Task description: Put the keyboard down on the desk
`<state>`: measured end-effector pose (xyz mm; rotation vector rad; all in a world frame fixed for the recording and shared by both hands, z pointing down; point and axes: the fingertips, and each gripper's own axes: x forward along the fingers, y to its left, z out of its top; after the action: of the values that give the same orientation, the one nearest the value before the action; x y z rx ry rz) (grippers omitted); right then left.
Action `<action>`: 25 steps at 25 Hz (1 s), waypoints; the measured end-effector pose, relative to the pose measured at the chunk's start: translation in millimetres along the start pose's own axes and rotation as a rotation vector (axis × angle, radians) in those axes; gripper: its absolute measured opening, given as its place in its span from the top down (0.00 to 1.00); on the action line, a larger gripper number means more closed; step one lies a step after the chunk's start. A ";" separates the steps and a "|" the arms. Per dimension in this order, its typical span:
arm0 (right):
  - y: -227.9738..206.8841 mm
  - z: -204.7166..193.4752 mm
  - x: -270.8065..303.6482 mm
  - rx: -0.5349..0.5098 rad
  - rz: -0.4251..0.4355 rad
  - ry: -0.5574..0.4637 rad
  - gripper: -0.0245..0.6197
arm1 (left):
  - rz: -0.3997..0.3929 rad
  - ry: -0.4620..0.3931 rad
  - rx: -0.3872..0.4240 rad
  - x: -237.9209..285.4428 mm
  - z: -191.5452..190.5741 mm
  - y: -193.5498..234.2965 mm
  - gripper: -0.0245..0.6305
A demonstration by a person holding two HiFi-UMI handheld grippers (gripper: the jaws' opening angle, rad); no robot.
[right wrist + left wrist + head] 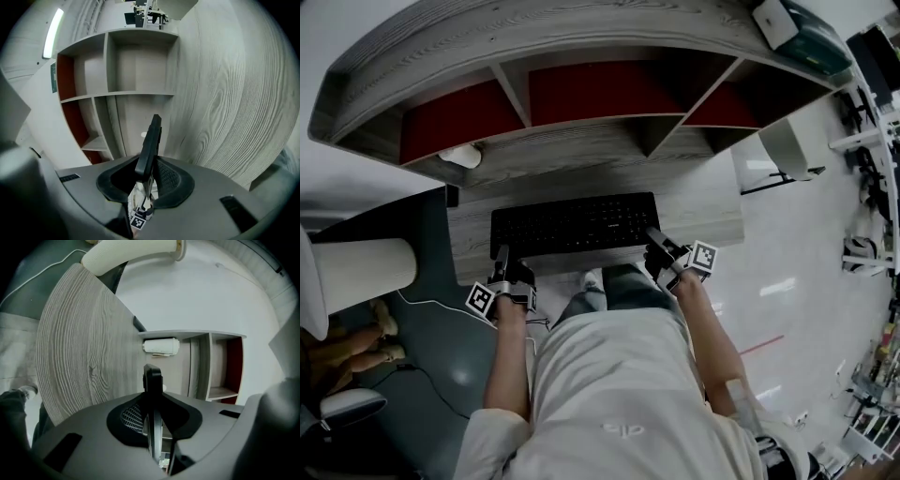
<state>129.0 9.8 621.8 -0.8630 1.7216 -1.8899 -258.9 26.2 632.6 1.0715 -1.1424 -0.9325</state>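
A black keyboard (575,225) stretches across the front part of the grey wood desk (703,211). My left gripper (502,260) is shut on its near left corner and my right gripper (657,244) on its near right corner. In the left gripper view the keyboard (152,380) shows edge-on as a thin black slab pinched between the jaws of the left gripper (153,427), with the desk top (79,348) beside it. The right gripper view shows the same slab (151,143) clamped in the right gripper (145,180). Whether the keyboard touches the wood I cannot tell.
Behind the keyboard stands a curved shelf unit (581,37) with red-backed compartments; a white object (461,156) lies in its left one. A white box (773,21) sits on top at the right. A white cylinder (361,272) and a cable (431,305) are at the left.
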 end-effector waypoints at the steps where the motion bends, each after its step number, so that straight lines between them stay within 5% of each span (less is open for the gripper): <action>1: -6.2 2.7 3.5 0.010 -0.012 0.006 0.80 | 0.015 -0.006 -0.002 2.7 0.8 5.6 0.84; 8: -38.1 18.3 23.2 0.075 -0.085 0.027 0.80 | 0.105 -0.042 -0.010 19.4 4.7 33.1 0.84; 25: -63.9 41.0 55.8 0.138 -0.146 0.030 0.80 | 0.177 -0.056 -0.021 53.3 16.5 53.3 0.84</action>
<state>123.8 -49.6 694.7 -0.9333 1.5602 -2.0995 -263.5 -14.7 698.0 0.9163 -1.2494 -0.8369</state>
